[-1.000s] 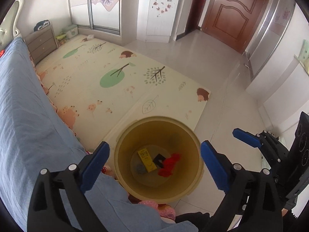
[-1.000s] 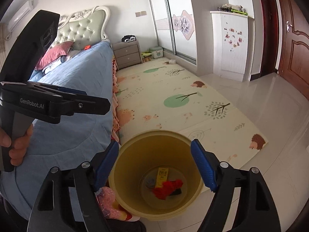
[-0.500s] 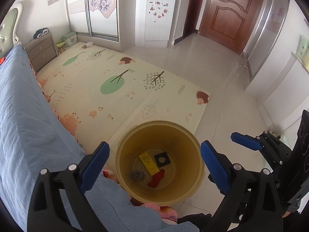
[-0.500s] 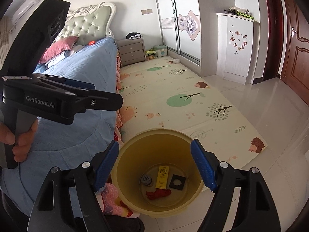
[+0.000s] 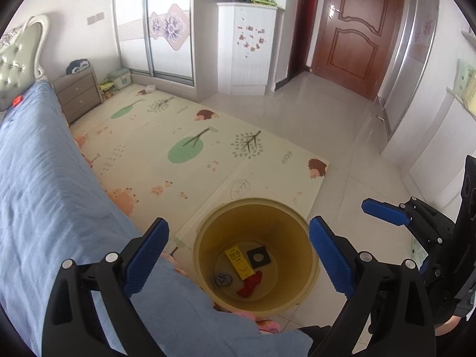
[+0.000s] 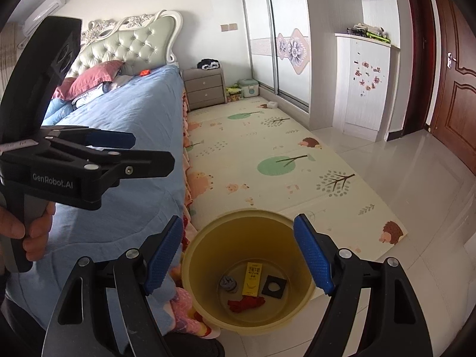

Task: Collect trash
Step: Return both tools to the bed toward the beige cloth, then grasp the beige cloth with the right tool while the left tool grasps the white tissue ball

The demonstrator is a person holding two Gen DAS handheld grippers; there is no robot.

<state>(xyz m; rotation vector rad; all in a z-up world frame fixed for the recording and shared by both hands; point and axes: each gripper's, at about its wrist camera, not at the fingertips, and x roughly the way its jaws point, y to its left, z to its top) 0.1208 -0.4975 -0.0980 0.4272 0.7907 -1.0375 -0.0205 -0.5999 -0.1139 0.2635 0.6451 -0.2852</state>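
A yellow bin (image 5: 309, 255) (image 6: 190, 255) stands on the floor by the bed corner. Inside lie a yellow carton (image 5: 238, 258) (image 6: 253, 278), a black square piece (image 5: 259, 257) (image 6: 274, 286), a red crumpled scrap (image 5: 250, 283) (image 6: 246, 303) and a grey crumpled item (image 5: 223, 278) (image 6: 228, 284). My left gripper (image 5: 238, 255) is open and empty above the bin; it also shows at the left of the right wrist view (image 6: 131, 148). My right gripper (image 6: 238, 255) is open and empty above the bin; it also shows at the right of the left wrist view (image 5: 386, 212).
A bed with a blue cover (image 5: 35, 184) (image 6: 125, 125) runs along the left. A patterned play mat (image 5: 184, 148) (image 6: 267, 160) covers the floor beyond the bin. Tiled floor (image 5: 351, 136), a white cabinet (image 5: 247, 47), a grey nightstand (image 6: 205, 87) and a brown door (image 5: 357, 29) lie farther off.
Both grippers have risen and tilted up, so more of the room shows. The red scrap dropped to the bin's bottom and uncovered the black square piece.
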